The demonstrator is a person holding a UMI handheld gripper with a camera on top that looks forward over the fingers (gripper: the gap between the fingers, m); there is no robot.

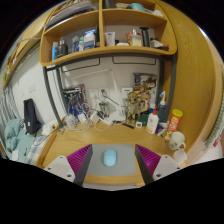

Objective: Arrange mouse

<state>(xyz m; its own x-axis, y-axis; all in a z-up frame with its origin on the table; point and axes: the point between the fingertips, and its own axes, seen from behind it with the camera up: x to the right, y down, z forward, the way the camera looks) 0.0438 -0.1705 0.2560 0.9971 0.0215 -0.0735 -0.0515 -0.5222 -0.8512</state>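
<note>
A pale blue computer mouse (110, 157) lies on a grey mouse mat (111, 168) on the wooden desk (150, 135). My gripper (111, 163) is open, with its magenta pads (148, 158) at either side of the mat. The mouse sits between the fingers with a wide gap on each side, resting on the mat.
Beyond the mat, the back of the desk holds bottles (153, 122), an orange-capped container (174, 122), cables and small items. A white figure (178, 142) stands at the right. A wooden shelf (105, 52) with boxes hangs above. A dark device (31, 116) stands at the left.
</note>
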